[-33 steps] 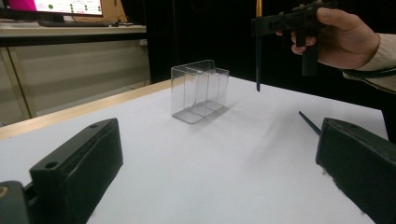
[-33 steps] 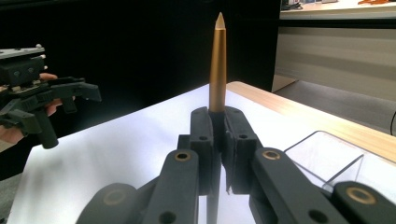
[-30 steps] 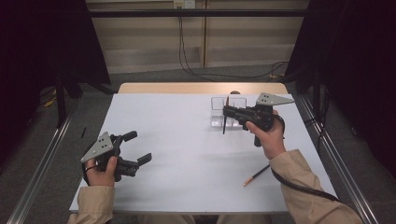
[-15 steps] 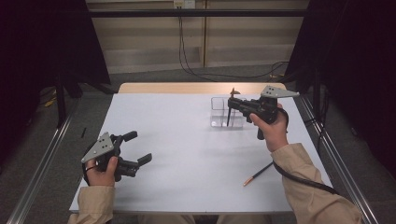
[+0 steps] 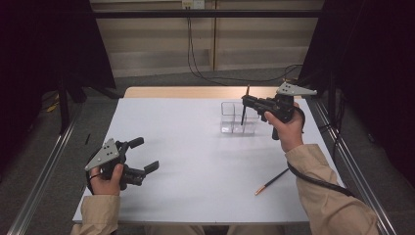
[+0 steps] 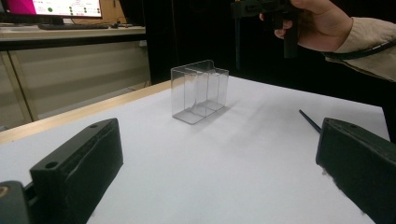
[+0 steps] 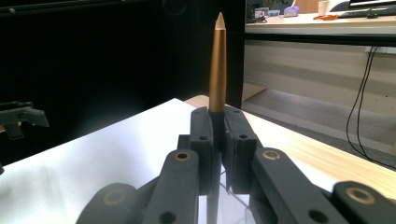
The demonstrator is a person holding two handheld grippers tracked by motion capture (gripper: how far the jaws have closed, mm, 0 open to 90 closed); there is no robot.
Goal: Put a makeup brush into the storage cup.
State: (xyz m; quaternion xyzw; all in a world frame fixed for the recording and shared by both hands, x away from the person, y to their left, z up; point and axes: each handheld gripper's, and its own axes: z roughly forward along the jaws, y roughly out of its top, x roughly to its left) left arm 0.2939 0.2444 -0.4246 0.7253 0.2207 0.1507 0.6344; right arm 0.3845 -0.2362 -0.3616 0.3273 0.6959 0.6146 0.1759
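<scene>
My right gripper (image 5: 246,101) is shut on a pen (image 5: 243,110) and holds it upright over the clear divided holder (image 5: 238,118) at the back right of the white table (image 5: 195,161). In the right gripper view the pen's gold end (image 7: 217,65) sticks up between the closed jaws. A second pen (image 5: 271,181), black with a copper end, lies on the table near the person's right sleeve. My left gripper (image 5: 146,155) stands open near the front left corner, with nothing between its fingers. The left gripper view shows the clear holder (image 6: 200,90) ahead, and the right gripper (image 6: 240,7) above it.
The table's wooden back edge (image 5: 195,92) runs behind the holder. Metal rails (image 5: 44,171) flank both sides of the table. Cables (image 5: 205,73) lie on the floor beyond. The broad middle of the white surface lies between the two grippers.
My right gripper has carried the pen away from the person and slightly right, from the holder's front to above it. The left gripper has stayed where it was.
</scene>
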